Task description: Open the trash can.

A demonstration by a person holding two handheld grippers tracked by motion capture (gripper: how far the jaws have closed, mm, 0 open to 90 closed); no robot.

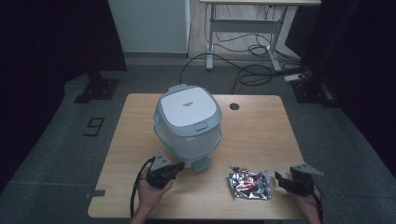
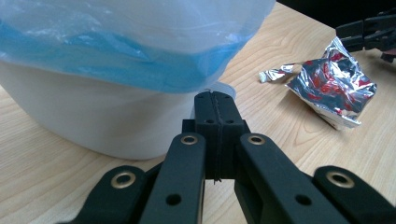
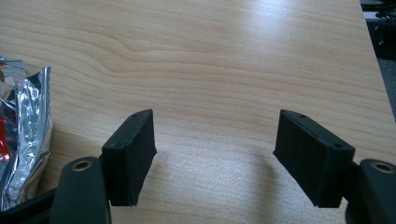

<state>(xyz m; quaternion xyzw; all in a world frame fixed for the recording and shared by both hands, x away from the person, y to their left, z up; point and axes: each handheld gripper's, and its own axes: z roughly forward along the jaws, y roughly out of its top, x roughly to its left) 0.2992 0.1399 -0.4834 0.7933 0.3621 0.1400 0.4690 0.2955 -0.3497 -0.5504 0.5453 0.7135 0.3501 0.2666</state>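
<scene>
Wooden table (image 1: 261, 135): lidded bin (image 1: 187, 122) left of crumpled foil wrapper (image 1: 250, 183).

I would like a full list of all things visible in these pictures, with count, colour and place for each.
table: one, light wood, centre of the high view.
bin: one, white with grey lid shut, lined with a clear and blue bag, on the table's middle.
foil wrapper: one, silver with red, crumpled, on the table's near right part.
round hole: one, dark, in the table's far right part.
desk frame: one, white, behind the table, black cables on the floor under it.
left claw: one, black, shut on nothing, beside the bin's base.
right claw: one, black, open, just right of the wrapper.
</scene>
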